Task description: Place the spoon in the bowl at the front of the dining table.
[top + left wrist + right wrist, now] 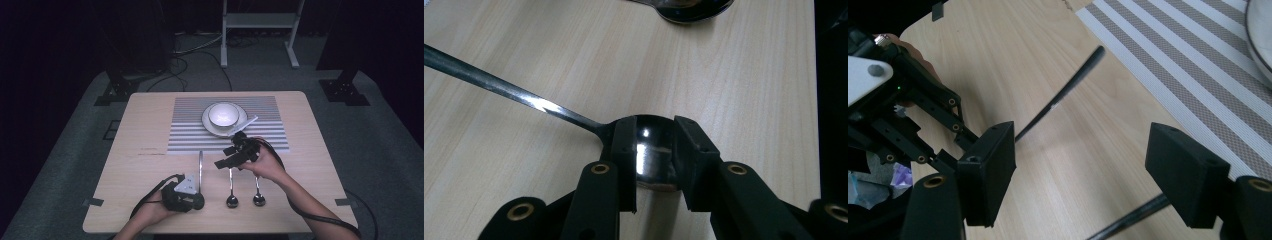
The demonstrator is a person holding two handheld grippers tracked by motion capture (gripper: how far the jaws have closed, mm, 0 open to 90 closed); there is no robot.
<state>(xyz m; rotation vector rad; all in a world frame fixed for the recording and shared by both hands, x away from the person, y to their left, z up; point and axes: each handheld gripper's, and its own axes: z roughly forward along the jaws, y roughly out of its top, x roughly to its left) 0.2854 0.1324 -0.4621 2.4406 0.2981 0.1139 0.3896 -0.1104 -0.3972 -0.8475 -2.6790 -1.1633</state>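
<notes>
dim dark surroundings, lit table [150,125], glaring bowl [223,114]

Light wood table [140,130]: striped placemat [190,131] far side, three spoons [231,187] near edge.

The left hand [152,210] comes in from the bottom edge, low over the table's near side, and holds the left gripper [655,150] pointing right, its grey plate up. Its jaws are closed on a spoon bowl [651,152], one on each side. The right forearm [310,202] reaches forward from the lower right; the right hand [267,162] holds the right gripper [1083,165] raised and turned left, jaws spread wide apart with nothing between them.
</notes>
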